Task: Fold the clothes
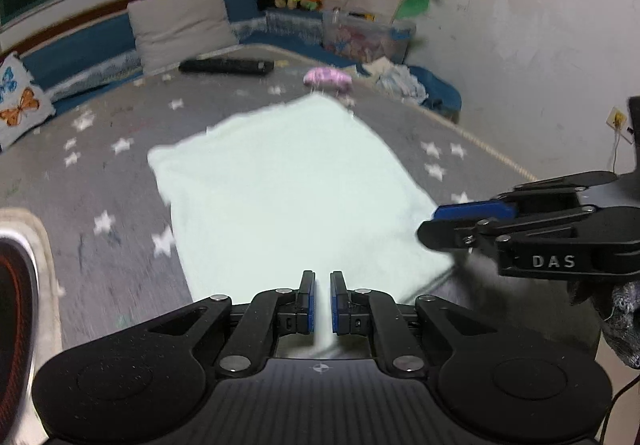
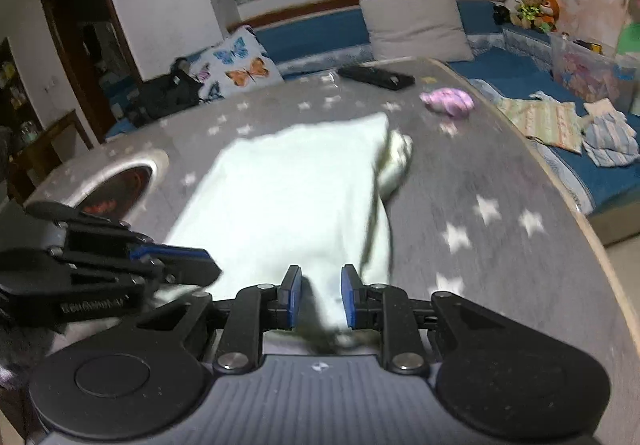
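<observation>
A pale mint-white garment (image 1: 288, 189) lies spread on the grey star-patterned table (image 1: 100, 165). My left gripper (image 1: 322, 299) is shut on its near edge, with cloth running between the blue pads. In the right wrist view the same garment (image 2: 288, 197) lies ahead, one side folded up with a bunched end at its far right corner. My right gripper (image 2: 320, 297) has its jaws slightly apart with the garment's near edge between them. Each gripper shows in the other's view, the right one (image 1: 440, 223) at the cloth's near right corner and the left one (image 2: 208, 263) at its near left.
A pink bundle (image 1: 328, 79) and a black remote-like bar (image 1: 226, 66) lie at the table's far side. A round recessed cooktop (image 2: 120, 185) sits in the table at left. Cushions, soft toys, a plastic box and loose clothes (image 2: 560, 121) lie on the blue bench around it.
</observation>
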Action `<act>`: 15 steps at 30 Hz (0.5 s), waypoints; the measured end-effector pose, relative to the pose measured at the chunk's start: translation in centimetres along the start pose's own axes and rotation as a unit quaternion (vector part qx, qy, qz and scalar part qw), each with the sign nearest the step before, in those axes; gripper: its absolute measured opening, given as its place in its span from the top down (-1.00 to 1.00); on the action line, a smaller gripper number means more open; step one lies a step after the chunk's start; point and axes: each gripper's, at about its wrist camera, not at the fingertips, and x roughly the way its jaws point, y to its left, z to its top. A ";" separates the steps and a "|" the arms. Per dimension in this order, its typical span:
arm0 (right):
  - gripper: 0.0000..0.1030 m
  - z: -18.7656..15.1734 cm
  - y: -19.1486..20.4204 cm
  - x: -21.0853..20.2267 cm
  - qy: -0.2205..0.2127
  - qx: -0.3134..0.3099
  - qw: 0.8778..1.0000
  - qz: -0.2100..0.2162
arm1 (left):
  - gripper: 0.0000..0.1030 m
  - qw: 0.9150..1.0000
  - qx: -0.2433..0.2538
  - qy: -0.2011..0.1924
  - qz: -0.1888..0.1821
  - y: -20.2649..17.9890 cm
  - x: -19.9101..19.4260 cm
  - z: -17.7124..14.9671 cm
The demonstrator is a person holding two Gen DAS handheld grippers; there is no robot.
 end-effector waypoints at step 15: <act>-0.61 -1.7 1.7 -2.1 -0.035 -0.007 0.998 -0.055 | -0.30 0.999 -0.045 -0.012 0.026 1.0 -4.4 -3.1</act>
